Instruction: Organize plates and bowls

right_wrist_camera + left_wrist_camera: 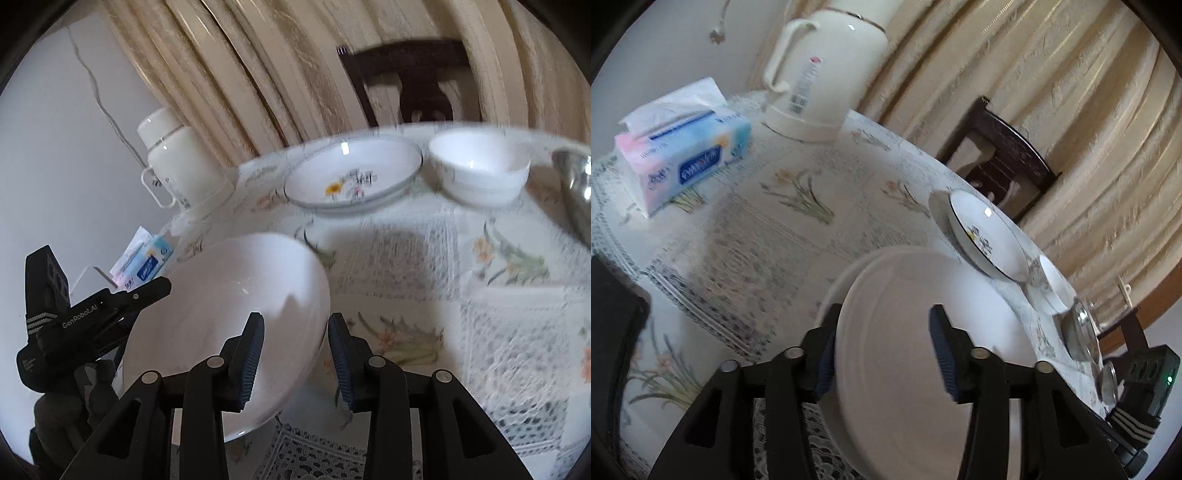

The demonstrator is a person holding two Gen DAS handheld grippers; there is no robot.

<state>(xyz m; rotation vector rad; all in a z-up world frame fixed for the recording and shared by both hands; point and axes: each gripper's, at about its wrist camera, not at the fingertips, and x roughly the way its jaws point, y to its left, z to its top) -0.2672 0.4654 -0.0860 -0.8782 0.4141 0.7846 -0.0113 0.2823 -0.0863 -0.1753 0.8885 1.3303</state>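
While the left gripper (882, 354) has its fingers spread across the tilted white plate (923, 350) at lower centre, whether clamped cannot be told, the right gripper (295, 354) gapes empty beside its rim, presumably for support.

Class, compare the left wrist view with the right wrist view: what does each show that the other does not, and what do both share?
Only the left wrist view shows the left gripper looking along its own jaws, spread around the white plate. Only the right wrist view shows the right gripper looking along its own jaws. Both share the flowered dish, small white bowl, kettle, tissue pack and chair.
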